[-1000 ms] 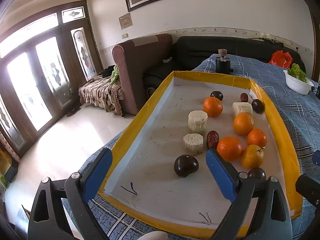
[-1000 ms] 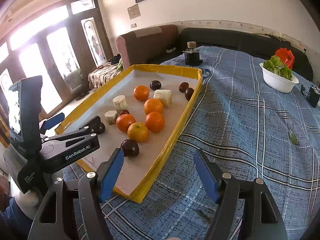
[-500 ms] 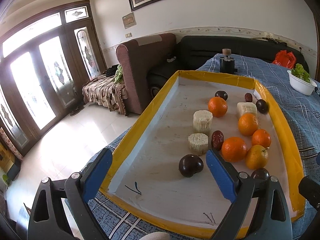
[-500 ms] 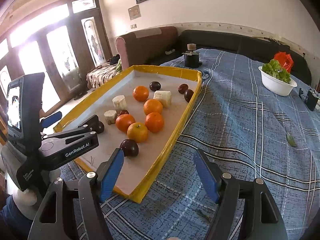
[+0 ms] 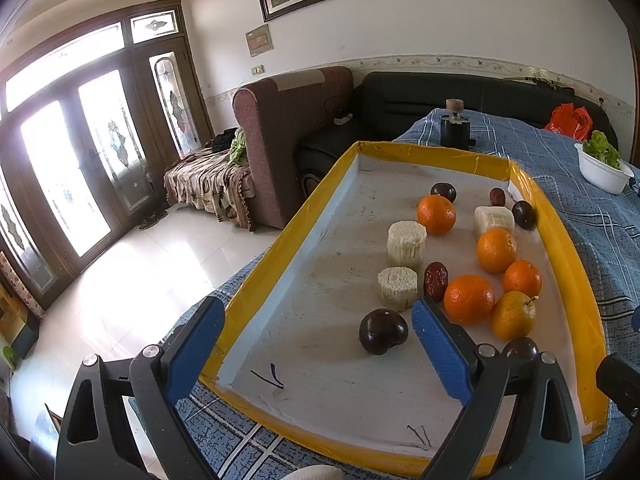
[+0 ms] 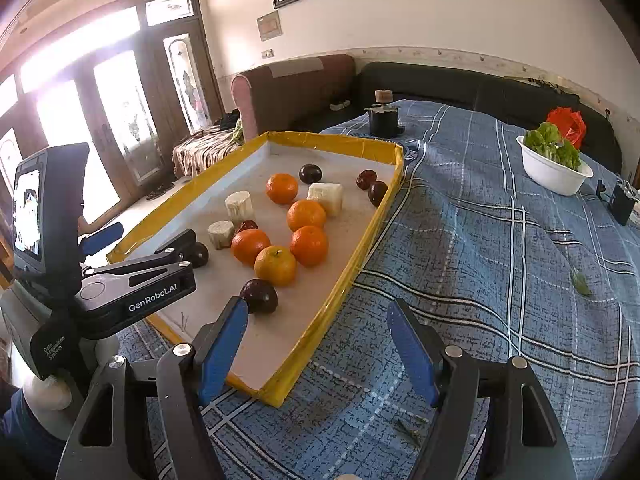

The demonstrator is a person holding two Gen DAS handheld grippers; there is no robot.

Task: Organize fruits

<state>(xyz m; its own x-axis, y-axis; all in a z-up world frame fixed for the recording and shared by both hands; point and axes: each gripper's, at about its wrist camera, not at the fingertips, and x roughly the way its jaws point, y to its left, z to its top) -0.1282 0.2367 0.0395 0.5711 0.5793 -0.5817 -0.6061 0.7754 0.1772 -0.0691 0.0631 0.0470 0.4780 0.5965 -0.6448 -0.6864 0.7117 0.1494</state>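
Note:
A yellow-rimmed tray [image 5: 320, 196] [image 6: 360, 252] on the blue cloth holds several oranges [image 5: 469, 299] [image 6: 308, 245], dark plums [image 5: 382, 336] [image 6: 259, 295], red dates [image 5: 435, 280] and pale cut pieces [image 5: 397, 286] [image 6: 239, 206]. My left gripper [image 5: 316, 352] is open and empty above the tray's near end, the near plum just ahead between its fingers. My right gripper [image 6: 316, 348] is open and empty over the tray's near right corner. The left gripper's body shows in the right wrist view [image 6: 132, 280].
A white bowl of greens [image 6: 554, 168] [image 5: 602, 168] and a red bag [image 6: 568, 120] sit at the far right. A dark jar [image 6: 384, 118] [image 5: 454, 130] stands behind the tray. Sofas and glass doors lie beyond the table's left edge.
Both grippers stayed open. The left view has shifted slightly, so the tray sits a little further right and nearer. The fruits have not moved.

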